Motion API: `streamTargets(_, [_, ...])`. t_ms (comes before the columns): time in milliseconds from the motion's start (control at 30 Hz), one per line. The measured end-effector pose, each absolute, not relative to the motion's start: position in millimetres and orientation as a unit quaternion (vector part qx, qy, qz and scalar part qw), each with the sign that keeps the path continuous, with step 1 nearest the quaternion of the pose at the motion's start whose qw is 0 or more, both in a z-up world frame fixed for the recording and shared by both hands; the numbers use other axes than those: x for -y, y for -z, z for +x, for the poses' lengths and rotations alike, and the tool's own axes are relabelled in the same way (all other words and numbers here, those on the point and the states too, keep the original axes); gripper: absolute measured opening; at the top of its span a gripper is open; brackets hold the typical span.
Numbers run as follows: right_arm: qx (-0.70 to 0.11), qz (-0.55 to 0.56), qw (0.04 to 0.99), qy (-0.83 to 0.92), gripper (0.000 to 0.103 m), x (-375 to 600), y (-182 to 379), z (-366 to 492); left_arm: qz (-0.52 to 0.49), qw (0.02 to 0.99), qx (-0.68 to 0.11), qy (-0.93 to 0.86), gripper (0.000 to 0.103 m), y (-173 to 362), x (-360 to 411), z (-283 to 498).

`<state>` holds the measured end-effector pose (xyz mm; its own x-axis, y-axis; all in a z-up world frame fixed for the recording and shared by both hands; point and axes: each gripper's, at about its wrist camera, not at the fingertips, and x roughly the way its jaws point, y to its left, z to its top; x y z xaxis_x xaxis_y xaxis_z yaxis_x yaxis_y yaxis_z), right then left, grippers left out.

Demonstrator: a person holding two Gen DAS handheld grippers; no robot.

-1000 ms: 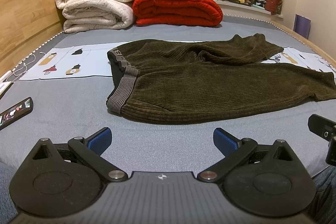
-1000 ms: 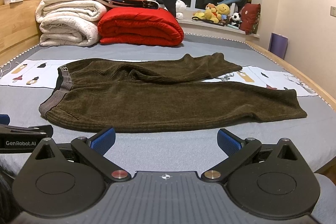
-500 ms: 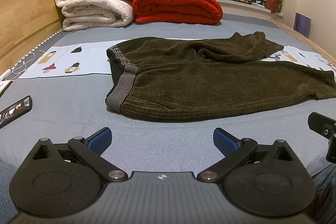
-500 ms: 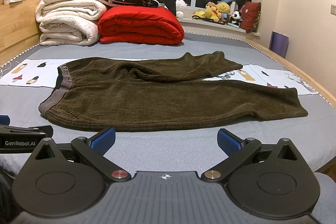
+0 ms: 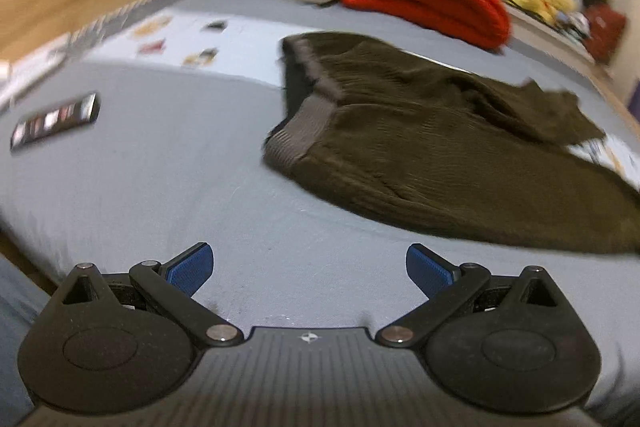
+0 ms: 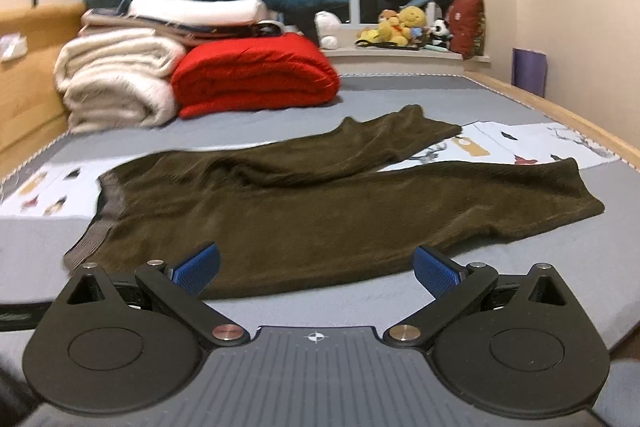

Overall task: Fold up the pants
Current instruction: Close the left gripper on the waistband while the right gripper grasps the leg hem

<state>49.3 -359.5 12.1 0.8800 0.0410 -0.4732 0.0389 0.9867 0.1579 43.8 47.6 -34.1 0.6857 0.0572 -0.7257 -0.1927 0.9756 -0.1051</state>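
well, the pants [image 6: 320, 203] lie flat on the bed [image 6: 520, 267] just beyond both wide-spread, empty grippers, left gripper [image 5: 310, 269] and right gripper [image 6: 318, 267]; soft, limp corduroy, probably best pinched at the waistband [image 5: 308, 119].

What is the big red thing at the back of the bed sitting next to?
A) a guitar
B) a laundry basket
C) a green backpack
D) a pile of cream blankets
D: in the right wrist view the folded red blanket lies right beside the stacked cream blankets at the far end of the bed.
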Motion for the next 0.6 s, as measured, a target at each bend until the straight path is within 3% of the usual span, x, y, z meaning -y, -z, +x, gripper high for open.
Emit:
streamTargets(267, [-0.330,0.303,0.892,0.063,0.102,470,43,120,-0.144,0.904,-0.387,-0.107,0.103,25,-67,115])
streamTargets(400, [-0.347,0.340,0.869,0.095,0.102,486,69,151,-0.192,0.885,-0.412,-0.098,0.103,44,-65,163])
streamTargets(533, [-0.358,0.397,0.838,0.108,0.102,510,82,185,-0.220,0.864,-0.444,-0.090,0.088,73,-65,194])
streamTargets(600, [-0.360,0.405,0.830,0.130,0.102,522,89,201,-0.232,0.859,-0.444,-0.101,0.086,83,-65,201])
